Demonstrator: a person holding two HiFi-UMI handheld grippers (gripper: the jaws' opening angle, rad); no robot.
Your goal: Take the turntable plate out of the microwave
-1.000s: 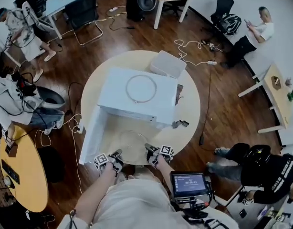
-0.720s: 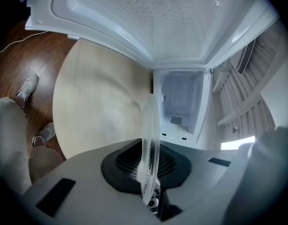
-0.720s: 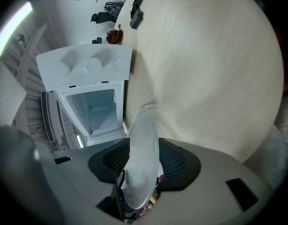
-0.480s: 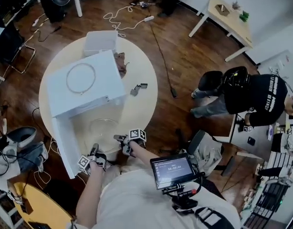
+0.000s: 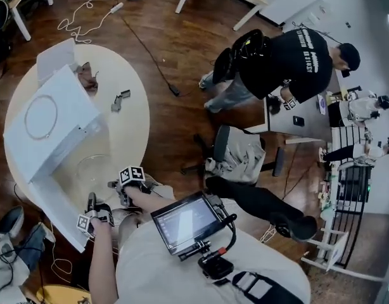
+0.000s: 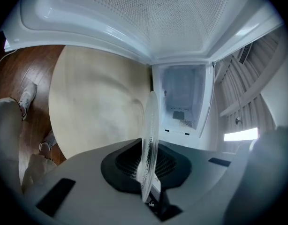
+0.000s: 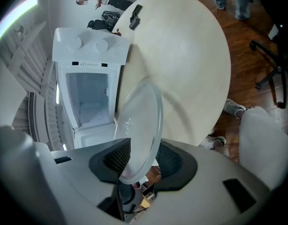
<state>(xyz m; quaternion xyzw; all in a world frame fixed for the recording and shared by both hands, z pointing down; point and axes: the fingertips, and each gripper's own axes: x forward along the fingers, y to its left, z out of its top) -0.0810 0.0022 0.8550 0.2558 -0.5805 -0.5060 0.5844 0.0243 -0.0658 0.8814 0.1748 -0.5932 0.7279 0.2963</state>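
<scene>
The clear glass turntable plate (image 5: 93,170) is outside the white microwave (image 5: 49,122), over the round table in front of its open cavity (image 6: 181,102). My left gripper (image 5: 91,201) is shut on the plate's near rim. In the left gripper view the plate (image 6: 150,139) stands edge-on, pinched between the pads of the left gripper (image 6: 148,172). My right gripper (image 5: 114,185) is at the rim beside it. In the right gripper view the plate (image 7: 139,125) leans at an angle inside the right gripper (image 7: 139,168), whose jaws stand apart without pressing on it.
The microwave door (image 5: 55,211) hangs open toward me at the left. A wire ring (image 5: 40,116) lies on the microwave top. A white box (image 5: 55,59), a cloth (image 5: 88,76) and small dark parts (image 5: 120,100) sit on the table (image 5: 128,132). A person in black (image 5: 289,59) and a chair (image 5: 239,154) are at the right.
The head view has swung far to the right, so the microwave now sits at the left edge. Both grippers stay at the plate's near rim; the right one has shifted and risen slightly.
</scene>
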